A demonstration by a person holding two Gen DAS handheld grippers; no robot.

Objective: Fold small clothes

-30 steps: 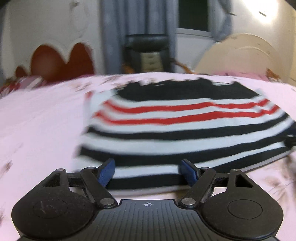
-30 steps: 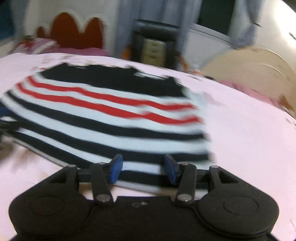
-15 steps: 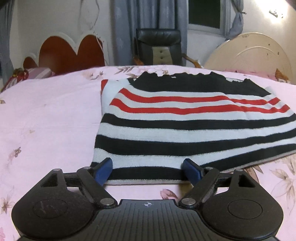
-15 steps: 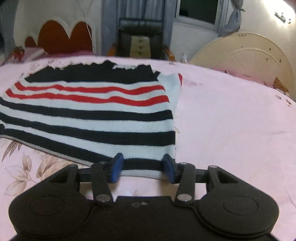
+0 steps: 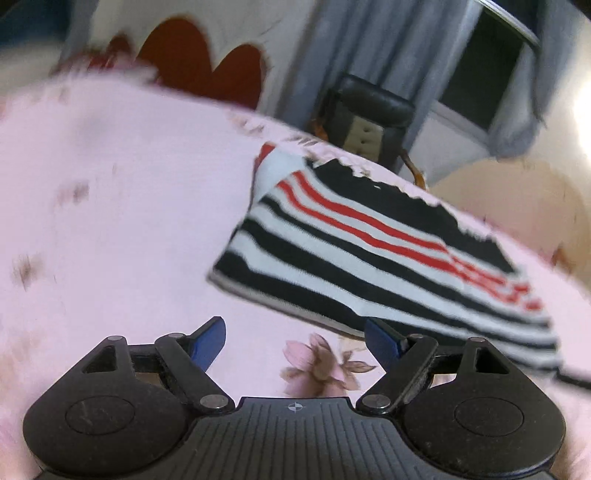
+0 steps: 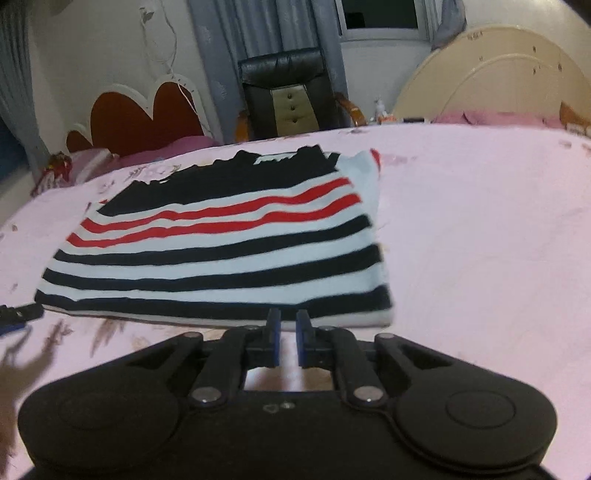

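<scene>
A small knit top [image 5: 373,254] with black, white and red stripes lies folded flat on the pink floral bedsheet [image 5: 110,221]; it also shows in the right wrist view [image 6: 229,251]. My left gripper [image 5: 295,341] is open and empty, hovering over bare sheet just short of the top's near left corner. My right gripper [image 6: 288,334] has its blue pads nearly together with a thin gap, holding nothing, just in front of the top's near hem.
A black chair [image 6: 291,96] and grey curtains [image 6: 266,33] stand beyond the bed. A red heart-shaped headboard [image 6: 144,118] is at the back left, a cream round board [image 6: 491,77] at the back right. A dark object [image 6: 18,314] lies at the left edge.
My left gripper let the hem go, drew back and tilted left, staying open. My right gripper pulled back from the hem and closed its fingers. The top lies still.
</scene>
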